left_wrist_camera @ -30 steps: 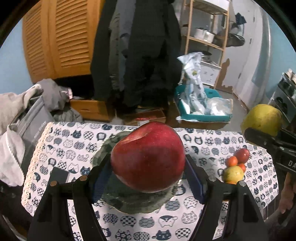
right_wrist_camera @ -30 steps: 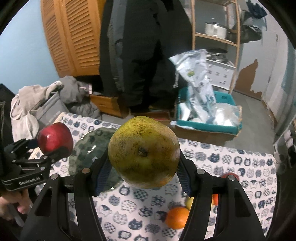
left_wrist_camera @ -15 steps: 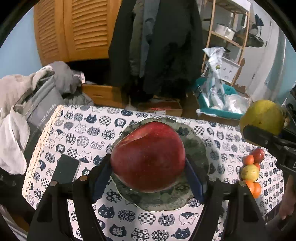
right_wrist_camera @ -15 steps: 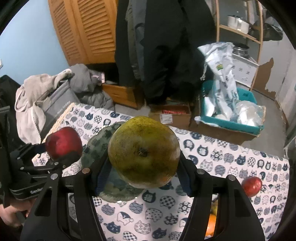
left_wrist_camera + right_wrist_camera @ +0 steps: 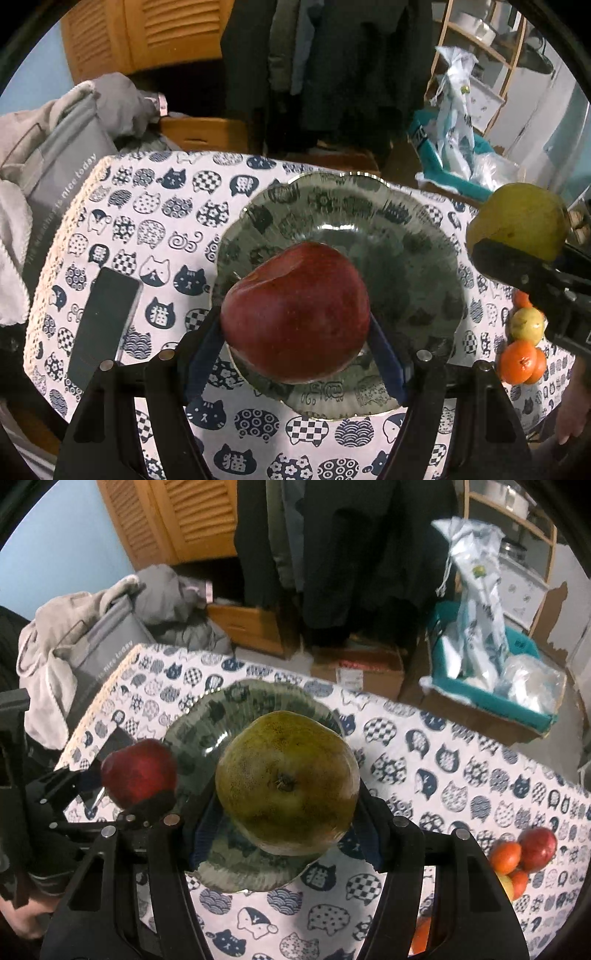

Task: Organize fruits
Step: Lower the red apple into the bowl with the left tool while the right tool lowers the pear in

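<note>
My left gripper (image 5: 295,332) is shut on a red apple (image 5: 295,312) and holds it above the near part of a dark green glass plate (image 5: 388,229). My right gripper (image 5: 286,812) is shut on a green-yellow pear (image 5: 286,781) above the same plate (image 5: 221,716). The pear (image 5: 517,221) and right gripper show at the right edge of the left wrist view. The apple (image 5: 138,771) and left gripper show at the left of the right wrist view.
The plate lies on a table with a cat-print cloth (image 5: 155,206). A black phone (image 5: 101,325) lies left of the plate. Oranges (image 5: 521,362), a small yellow fruit (image 5: 528,323) and a red fruit (image 5: 537,843) sit at the table's right. Clothes and bags lie beyond the left edge.
Both grippers have tilted down and moved forward over the plate with their fruit. The plate now fills more of both views.
</note>
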Tool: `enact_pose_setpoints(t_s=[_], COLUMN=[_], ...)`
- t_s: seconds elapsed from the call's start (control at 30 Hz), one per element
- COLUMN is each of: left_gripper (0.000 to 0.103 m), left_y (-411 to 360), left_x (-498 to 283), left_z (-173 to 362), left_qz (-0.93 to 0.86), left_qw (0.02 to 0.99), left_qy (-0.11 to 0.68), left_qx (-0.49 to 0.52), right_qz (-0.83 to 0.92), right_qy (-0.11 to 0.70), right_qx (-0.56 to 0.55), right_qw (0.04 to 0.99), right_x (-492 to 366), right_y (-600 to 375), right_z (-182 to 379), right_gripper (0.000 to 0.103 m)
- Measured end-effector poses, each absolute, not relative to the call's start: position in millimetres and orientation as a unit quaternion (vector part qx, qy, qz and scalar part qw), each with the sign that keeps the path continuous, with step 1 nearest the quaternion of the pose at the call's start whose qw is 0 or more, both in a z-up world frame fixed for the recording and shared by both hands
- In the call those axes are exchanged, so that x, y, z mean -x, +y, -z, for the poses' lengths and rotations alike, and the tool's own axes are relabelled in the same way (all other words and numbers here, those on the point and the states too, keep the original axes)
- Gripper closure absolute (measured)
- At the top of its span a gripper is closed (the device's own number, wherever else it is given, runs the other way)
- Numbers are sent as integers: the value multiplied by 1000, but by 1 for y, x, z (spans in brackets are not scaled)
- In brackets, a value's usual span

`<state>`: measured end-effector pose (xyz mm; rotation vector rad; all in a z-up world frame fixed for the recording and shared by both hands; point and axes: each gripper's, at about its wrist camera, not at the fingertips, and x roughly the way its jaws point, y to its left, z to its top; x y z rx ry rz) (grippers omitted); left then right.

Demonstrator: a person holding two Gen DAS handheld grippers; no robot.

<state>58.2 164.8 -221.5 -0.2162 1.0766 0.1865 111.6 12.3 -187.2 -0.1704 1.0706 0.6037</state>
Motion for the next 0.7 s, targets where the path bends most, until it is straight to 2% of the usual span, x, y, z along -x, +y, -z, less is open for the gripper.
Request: enact_pose_setpoints(t_s=[0.7], left_gripper=[26], left_y=[157], left_x=[-79], left_z=[287], left_qz=[-76], left_qw=[802], left_qy=[584], left_qx=[101], right_qz=[-286], right_qy=[549], right_qx=[87], right_qw=[781], right_x=[-120], right_y=[28], right_z=[239], right_gripper=[39])
